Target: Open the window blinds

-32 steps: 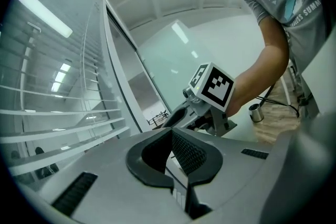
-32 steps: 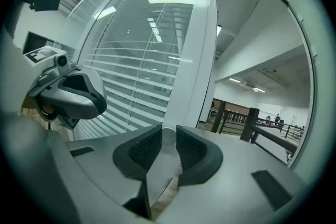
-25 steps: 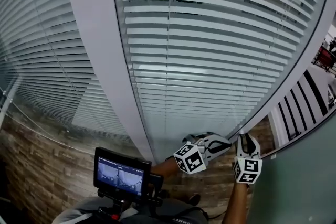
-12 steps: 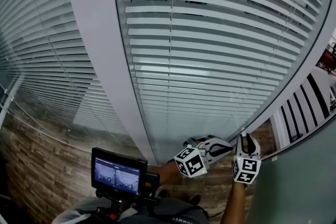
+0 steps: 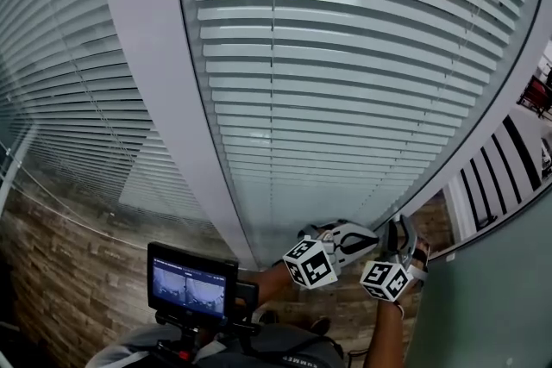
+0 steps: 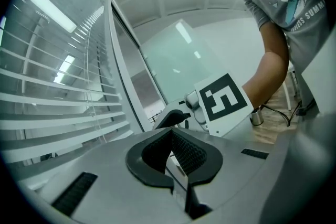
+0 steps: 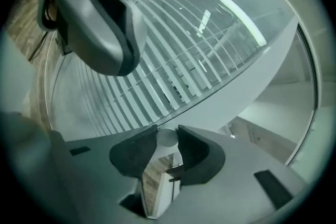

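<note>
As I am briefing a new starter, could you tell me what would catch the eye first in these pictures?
The white slatted blinds fill most of the head view, split by a broad white post. At bottom right the right gripper, whose jaws have just been opening, has a small round knob touching both pads, the left gripper beside it. A small lit monitor sits bottom left.

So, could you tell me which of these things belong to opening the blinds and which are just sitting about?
For the job: blinds; knob; right gripper, whose jaws have just been opening, pads now against that knob.
Just about: left gripper, shut and empty; small screen.
</note>
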{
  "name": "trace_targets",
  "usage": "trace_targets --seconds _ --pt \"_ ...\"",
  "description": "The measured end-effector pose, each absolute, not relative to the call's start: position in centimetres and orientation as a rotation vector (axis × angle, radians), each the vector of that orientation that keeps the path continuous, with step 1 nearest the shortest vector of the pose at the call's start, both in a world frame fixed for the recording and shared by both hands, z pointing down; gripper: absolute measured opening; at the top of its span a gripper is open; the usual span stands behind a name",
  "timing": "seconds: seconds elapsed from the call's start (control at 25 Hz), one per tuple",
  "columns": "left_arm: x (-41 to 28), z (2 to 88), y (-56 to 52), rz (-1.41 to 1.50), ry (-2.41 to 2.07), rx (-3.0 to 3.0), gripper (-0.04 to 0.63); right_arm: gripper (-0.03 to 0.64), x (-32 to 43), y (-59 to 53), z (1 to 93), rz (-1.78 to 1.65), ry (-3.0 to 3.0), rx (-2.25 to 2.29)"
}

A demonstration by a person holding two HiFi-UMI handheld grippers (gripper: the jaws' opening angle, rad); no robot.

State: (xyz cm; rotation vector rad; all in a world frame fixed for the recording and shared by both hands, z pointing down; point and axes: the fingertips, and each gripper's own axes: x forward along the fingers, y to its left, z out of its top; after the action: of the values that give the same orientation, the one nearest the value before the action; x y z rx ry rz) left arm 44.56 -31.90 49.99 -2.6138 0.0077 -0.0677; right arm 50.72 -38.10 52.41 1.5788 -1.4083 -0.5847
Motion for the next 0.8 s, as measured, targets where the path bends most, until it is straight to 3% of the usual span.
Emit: trace_targets --seconds 0.2,0.56,0.68,0.8 --pt "44.4 49.4 -31.9 -0.070 0.005 -2.609 0.000 0.121 51.0 -37.7 51.6 -0.231 -1.812 1.831" --pt "43.9 50.7 -32.2 -0.080 0.012 -2.615 0.000 0.120 51.6 -38.1 52.5 -0.279 -1.688 1.772" --pt "43.8 50.4 -32.2 -0.077 0.012 -2.616 0.000 0.120 52.0 -38.1 52.3 0.035 -1.969 1.995" --pt "43.9 50.9 -31.9 -0.077 0.008 -2.613 0.000 0.120 53.2 -37.8 52.8 0.629 -2.379 2.220"
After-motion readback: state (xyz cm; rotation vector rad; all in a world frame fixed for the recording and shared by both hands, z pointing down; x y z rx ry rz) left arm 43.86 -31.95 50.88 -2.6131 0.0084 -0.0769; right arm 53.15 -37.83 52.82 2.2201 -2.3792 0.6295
